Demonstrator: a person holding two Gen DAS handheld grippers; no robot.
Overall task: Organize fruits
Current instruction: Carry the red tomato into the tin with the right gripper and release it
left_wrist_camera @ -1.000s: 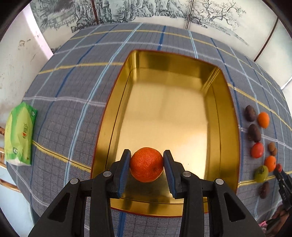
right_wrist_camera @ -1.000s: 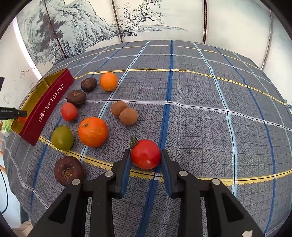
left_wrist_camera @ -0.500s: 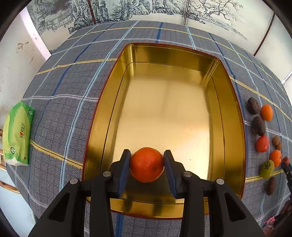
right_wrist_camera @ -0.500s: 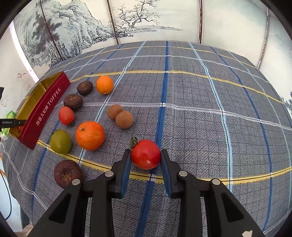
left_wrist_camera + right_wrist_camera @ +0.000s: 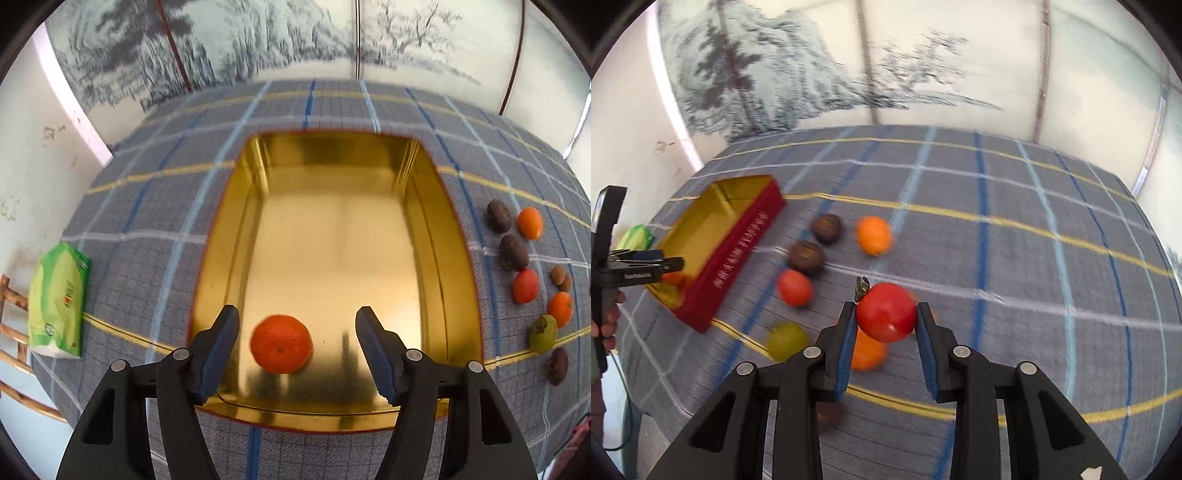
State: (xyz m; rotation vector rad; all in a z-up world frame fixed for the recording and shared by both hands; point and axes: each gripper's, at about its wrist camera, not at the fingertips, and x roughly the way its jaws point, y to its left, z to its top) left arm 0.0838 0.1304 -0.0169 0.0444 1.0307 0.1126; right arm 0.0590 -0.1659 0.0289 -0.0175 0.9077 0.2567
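An orange (image 5: 281, 343) lies on the floor of the gold tin (image 5: 336, 243), near its front wall. My left gripper (image 5: 297, 328) hangs above it with jaws opening; the pads stand clear of the fruit on both sides. In the right wrist view my right gripper (image 5: 886, 314) is shut on a red tomato (image 5: 885, 312) with a green stalk, lifted off the checked cloth. The tin (image 5: 701, 236), red on the outside, shows at the left, with the left gripper (image 5: 646, 264) over it.
Loose fruit lies on the cloth right of the tin: two dark brown ones (image 5: 827, 228) (image 5: 806, 256), an orange (image 5: 873, 234), a small red one (image 5: 794, 287), a green one (image 5: 786, 339), another orange (image 5: 866, 352). A green tissue pack (image 5: 57, 306) lies at the left edge.
The left jaws have parted and let the orange go onto the tin floor. The right gripper has risen off the cloth with the tomato and swung towards the tin.
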